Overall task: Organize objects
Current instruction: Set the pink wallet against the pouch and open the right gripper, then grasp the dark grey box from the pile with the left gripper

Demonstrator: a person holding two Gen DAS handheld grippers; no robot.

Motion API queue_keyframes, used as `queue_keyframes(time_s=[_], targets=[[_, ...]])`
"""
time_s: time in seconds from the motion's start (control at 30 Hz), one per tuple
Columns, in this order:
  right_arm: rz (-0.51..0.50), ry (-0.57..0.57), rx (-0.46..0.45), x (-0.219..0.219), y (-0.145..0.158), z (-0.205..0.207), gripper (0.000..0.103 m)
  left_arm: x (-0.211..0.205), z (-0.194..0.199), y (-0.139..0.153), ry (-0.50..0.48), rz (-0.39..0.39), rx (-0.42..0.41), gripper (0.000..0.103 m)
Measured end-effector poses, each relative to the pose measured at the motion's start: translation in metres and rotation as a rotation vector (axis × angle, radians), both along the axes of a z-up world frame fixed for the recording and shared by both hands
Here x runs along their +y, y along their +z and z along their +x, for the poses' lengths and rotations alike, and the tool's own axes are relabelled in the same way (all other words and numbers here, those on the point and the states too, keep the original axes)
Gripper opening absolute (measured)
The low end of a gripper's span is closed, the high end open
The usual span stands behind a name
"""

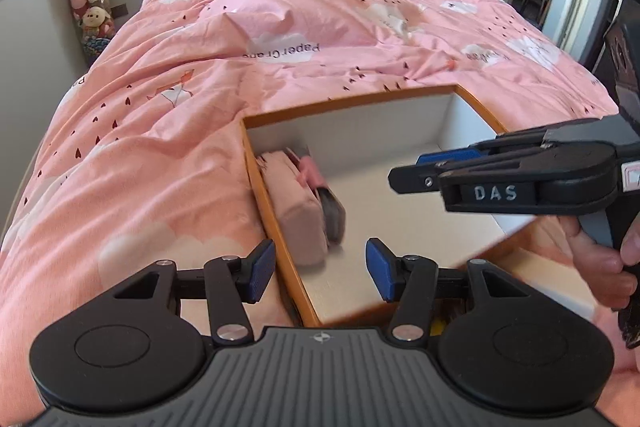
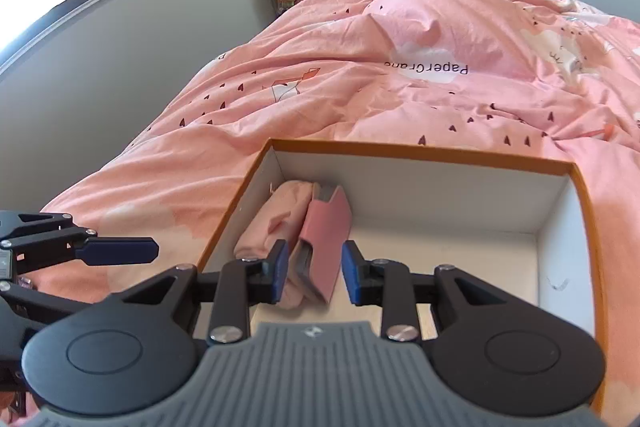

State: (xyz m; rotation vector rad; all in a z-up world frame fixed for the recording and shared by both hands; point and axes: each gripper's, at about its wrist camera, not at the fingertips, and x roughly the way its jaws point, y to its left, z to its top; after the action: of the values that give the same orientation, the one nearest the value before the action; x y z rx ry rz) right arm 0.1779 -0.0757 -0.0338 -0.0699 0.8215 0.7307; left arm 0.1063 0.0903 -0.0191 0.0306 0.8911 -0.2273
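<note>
Both tongs spread, empty: left tongs [image 1: 320, 271], right tongs [image 2: 314, 273]. Pink wallet [image 2: 324, 247] upright btwn right tongs' pads, leaning on soft pouch [image 2: 272, 223] in box [image 2: 420, 151]. Prob light, stiffish; pinch flat sides.

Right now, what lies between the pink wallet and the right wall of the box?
Only bare box floor lies between the pink wallet and the right wall; the right wrist view shows it.
</note>
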Motion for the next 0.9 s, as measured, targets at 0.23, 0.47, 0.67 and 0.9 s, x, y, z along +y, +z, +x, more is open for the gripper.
queue_keyframes(time_s=[0.23,0.47,0.67,0.9], targets=[[-0.028,-0.061,0.002,-0.031,-0.006,-0.049,0.033,-0.016,-0.042,-0.02,-0.035,0.08,0.032,0.067],[-0.099,-0.079,0.05,-0.044,-0.028,-0.082,0.035,-0.024,-0.054,-0.053,-0.073,0.232,0.087,0.07],[-0.141,-0.089,0.101,-0.045,-0.044,-0.085,0.043,-0.022,-0.054,-0.071,-0.129,0.244,0.11,0.073],[-0.205,-0.063,0.124,-0.038,-0.054,-0.081,0.05,-0.023,-0.043,-0.081,-0.204,0.229,0.112,0.077]])
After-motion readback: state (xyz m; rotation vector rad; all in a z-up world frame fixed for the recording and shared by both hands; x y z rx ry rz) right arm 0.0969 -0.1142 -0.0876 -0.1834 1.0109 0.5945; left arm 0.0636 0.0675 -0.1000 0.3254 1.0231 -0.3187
